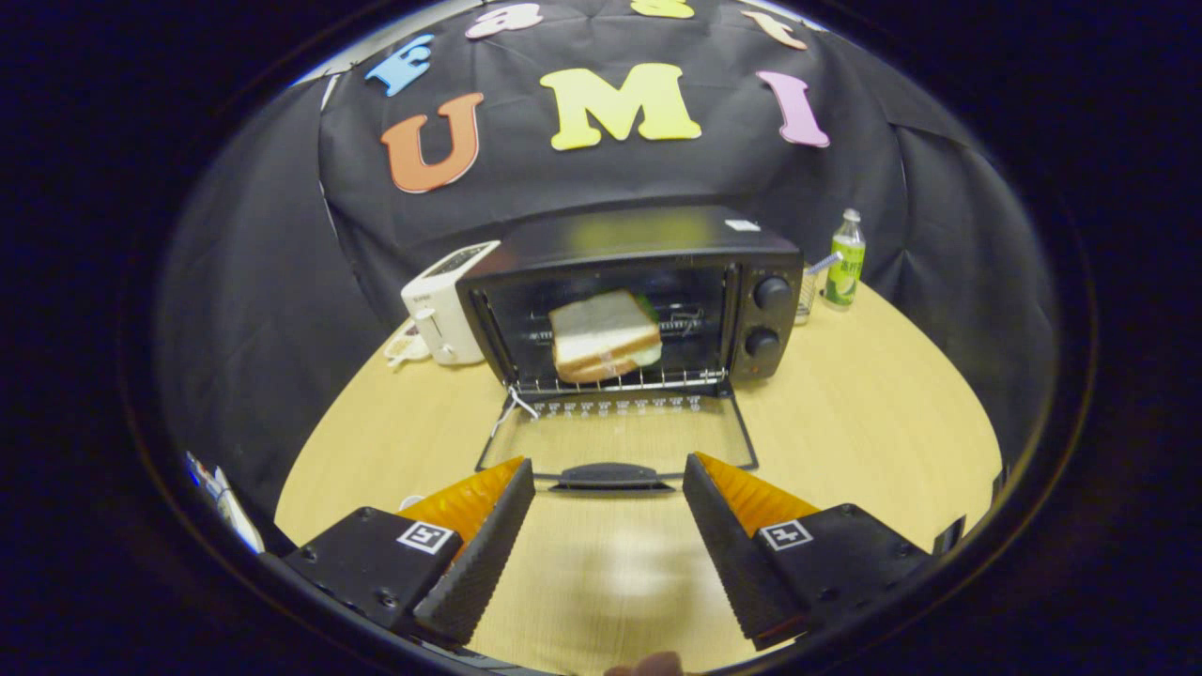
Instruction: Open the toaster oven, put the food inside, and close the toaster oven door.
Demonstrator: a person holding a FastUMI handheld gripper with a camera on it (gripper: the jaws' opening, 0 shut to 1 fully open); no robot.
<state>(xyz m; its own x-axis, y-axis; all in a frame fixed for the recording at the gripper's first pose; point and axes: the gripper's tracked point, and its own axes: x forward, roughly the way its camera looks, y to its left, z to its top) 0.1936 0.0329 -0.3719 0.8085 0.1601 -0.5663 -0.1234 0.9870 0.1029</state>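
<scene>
Your gripper point(608, 479) has two wedge-shaped fingers point(479, 554) with ribbed inner pads, and each one sits on a black block with small screws and a square black-and-white marker point(428, 537) on top.

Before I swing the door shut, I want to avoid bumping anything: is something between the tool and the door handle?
Nothing visible is. The tool is open and empty, and the door handle lies just ahead, between its tips. The sandwich sits inside the toaster oven on the rack, clear of the lowered door.
</scene>
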